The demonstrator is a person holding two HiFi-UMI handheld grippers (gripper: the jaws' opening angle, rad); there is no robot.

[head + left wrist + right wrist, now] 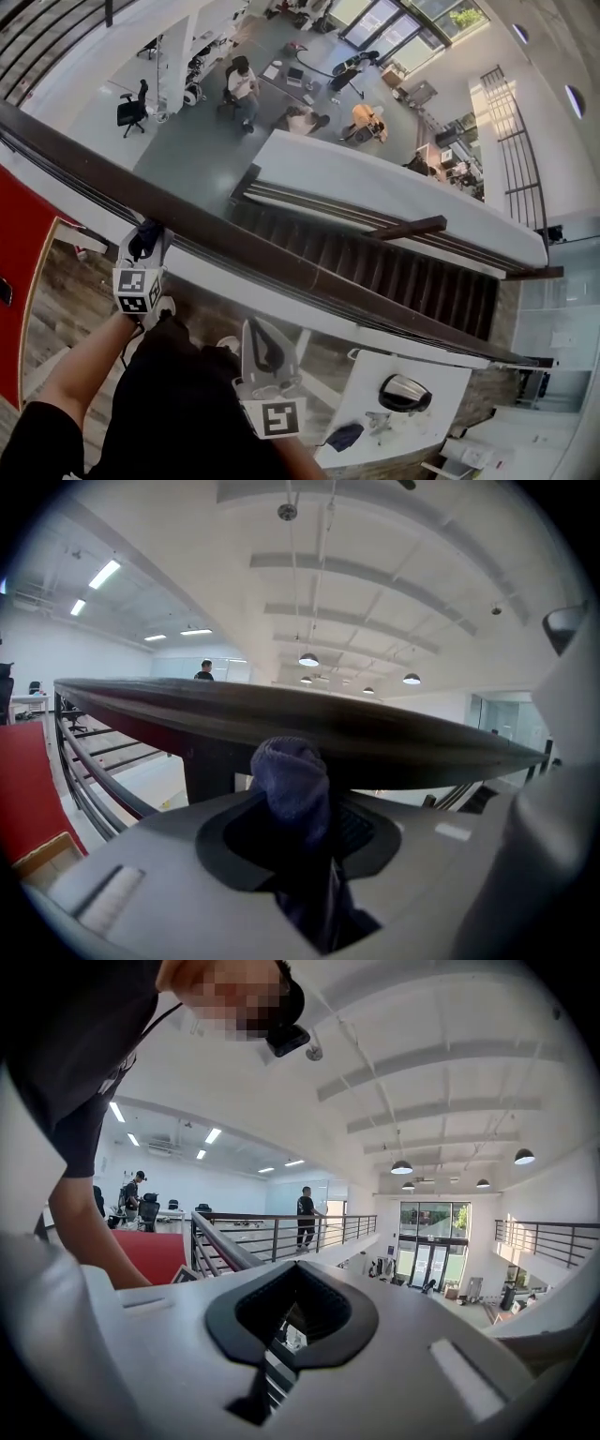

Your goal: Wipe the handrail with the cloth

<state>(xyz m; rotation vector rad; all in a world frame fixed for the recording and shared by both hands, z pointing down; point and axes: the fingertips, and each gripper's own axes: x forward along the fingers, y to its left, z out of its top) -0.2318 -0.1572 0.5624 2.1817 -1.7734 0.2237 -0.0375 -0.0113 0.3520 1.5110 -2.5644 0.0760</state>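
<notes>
A dark brown handrail runs diagonally across the head view, from upper left to lower right. My left gripper sits on top of it at the left, shut on a dark blue cloth. In the left gripper view the bunched cloth sticks out between the jaws right under the rail's dark edge; whether it touches cannot be told. My right gripper hangs lower, on my side of the rail and clear of it. Its jaws are shut with nothing between them.
Beyond the rail is a long drop to an office floor with desks, chairs and seated people. A staircase descends at the middle right. Red floor lies at the left, and a white table at the lower right.
</notes>
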